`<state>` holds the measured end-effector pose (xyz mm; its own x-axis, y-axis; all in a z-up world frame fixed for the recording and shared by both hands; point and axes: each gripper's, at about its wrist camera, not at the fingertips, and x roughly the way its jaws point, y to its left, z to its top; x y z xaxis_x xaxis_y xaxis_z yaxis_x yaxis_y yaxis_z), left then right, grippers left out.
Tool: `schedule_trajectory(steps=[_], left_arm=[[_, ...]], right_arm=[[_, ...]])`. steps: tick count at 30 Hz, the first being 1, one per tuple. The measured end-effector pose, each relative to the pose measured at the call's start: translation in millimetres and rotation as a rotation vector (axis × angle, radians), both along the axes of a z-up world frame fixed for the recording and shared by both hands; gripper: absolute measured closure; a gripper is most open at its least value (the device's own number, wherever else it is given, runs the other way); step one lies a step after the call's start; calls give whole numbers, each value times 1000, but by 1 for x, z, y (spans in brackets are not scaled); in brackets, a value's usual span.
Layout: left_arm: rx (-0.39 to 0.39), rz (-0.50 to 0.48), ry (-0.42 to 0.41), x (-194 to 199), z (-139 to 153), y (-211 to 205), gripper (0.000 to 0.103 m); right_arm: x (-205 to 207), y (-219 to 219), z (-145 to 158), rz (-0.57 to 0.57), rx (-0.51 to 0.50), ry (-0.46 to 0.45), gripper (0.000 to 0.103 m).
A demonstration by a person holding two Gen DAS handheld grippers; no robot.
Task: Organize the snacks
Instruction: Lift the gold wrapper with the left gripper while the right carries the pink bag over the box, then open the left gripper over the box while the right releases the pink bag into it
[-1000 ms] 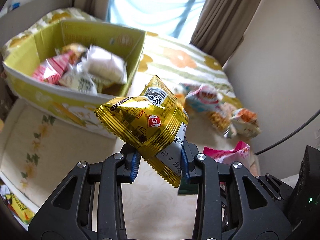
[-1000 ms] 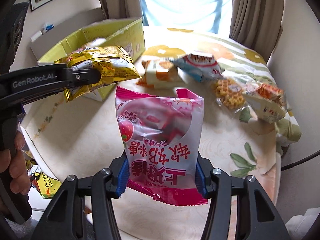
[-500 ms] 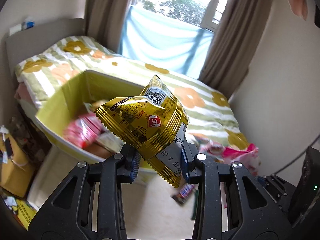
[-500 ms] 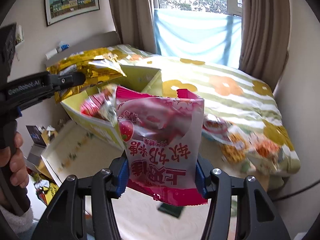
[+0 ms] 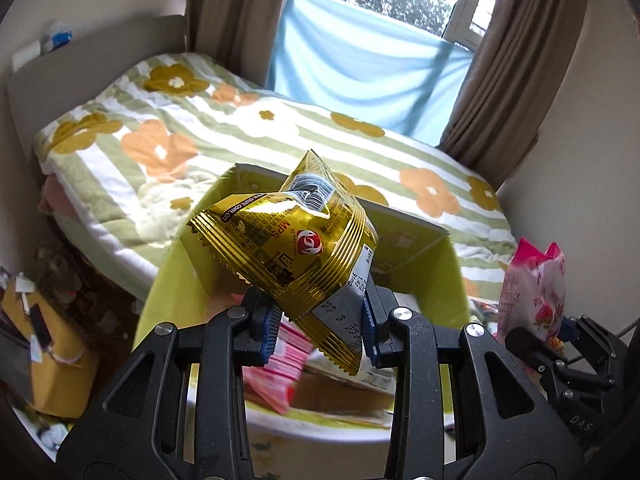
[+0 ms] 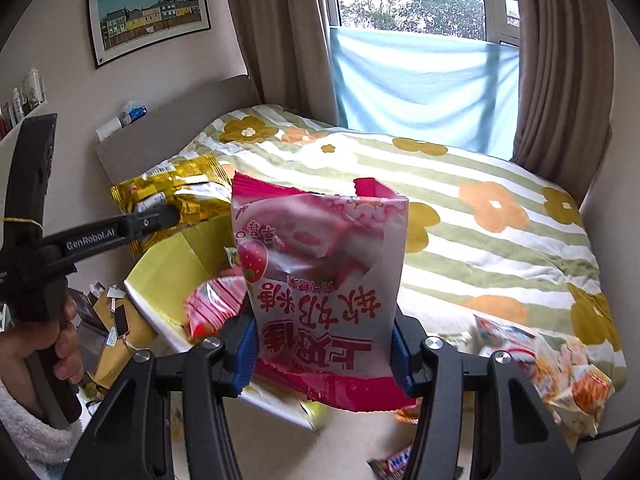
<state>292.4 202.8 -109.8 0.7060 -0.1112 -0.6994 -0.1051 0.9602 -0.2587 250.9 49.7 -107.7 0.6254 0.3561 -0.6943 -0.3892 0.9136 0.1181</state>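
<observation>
My left gripper (image 5: 320, 330) is shut on a gold foil snack packet (image 5: 288, 248), held up over the open yellow-green cardboard box (image 5: 168, 280). That packet (image 6: 176, 196) and the left gripper (image 6: 160, 216) also show at the left of the right wrist view. My right gripper (image 6: 324, 354) is shut on a pink strawberry snack bag (image 6: 320, 280), held upright beside the box (image 6: 168, 280). The pink bag (image 5: 534, 292) shows at the right edge of the left wrist view. Pink packets (image 5: 272, 376) lie inside the box.
A bed with a flowered striped quilt (image 6: 460, 208) fills the background, below a window with a blue cloth (image 6: 420, 84) and brown curtains. Several loose snack packets (image 6: 560, 376) lie at the right. A cluttered brown box (image 5: 48, 352) sits on the floor at the left. A hand (image 6: 36, 340) grips the left handle.
Both grippers rose and swung toward the box with their packets still held. The box slid from the upper left to under the left gripper, and the loose snacks dropped low at the right.
</observation>
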Motion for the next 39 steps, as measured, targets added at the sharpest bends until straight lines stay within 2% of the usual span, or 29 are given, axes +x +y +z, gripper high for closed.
schedule_trajectory(steps=[5, 8, 9, 10, 11, 12, 19, 25, 28, 30, 31, 39], left_arm=[[10, -52, 61, 33, -20, 29, 73], [45, -103, 121, 48, -32, 33, 66], [60, -116, 137, 51, -37, 34, 42], [82, -122, 148, 53, -41, 34, 7], [98, -122, 139, 51, -43, 35, 0], [106, -129, 123, 49, -44, 35, 0], [141, -163, 150, 47, -60, 32, 1], [164, -168, 144, 42, -54, 31, 0], [168, -159, 150, 41, -50, 31, 1], [162, -153, 156, 40, -49, 32, 1], [160, -151, 155, 38, -49, 33, 1], [228, -140, 130, 27, -40, 29, 1]], right_arm=[[25, 31, -6, -34, 3, 43, 53], [34, 41, -11, -64, -3, 65, 53], [36, 42, -13, -73, -6, 76, 53], [38, 43, -15, -79, -10, 85, 53], [40, 45, -17, -85, -15, 96, 53], [43, 45, -19, -89, -22, 108, 53], [60, 48, -25, -109, -25, 151, 53], [84, 56, -19, -100, -15, 177, 52], [98, 63, -24, -79, -29, 210, 41], [99, 65, -26, -64, -24, 214, 6], [97, 64, -25, -63, -20, 204, 0], [72, 54, -17, -67, 20, 121, 0]])
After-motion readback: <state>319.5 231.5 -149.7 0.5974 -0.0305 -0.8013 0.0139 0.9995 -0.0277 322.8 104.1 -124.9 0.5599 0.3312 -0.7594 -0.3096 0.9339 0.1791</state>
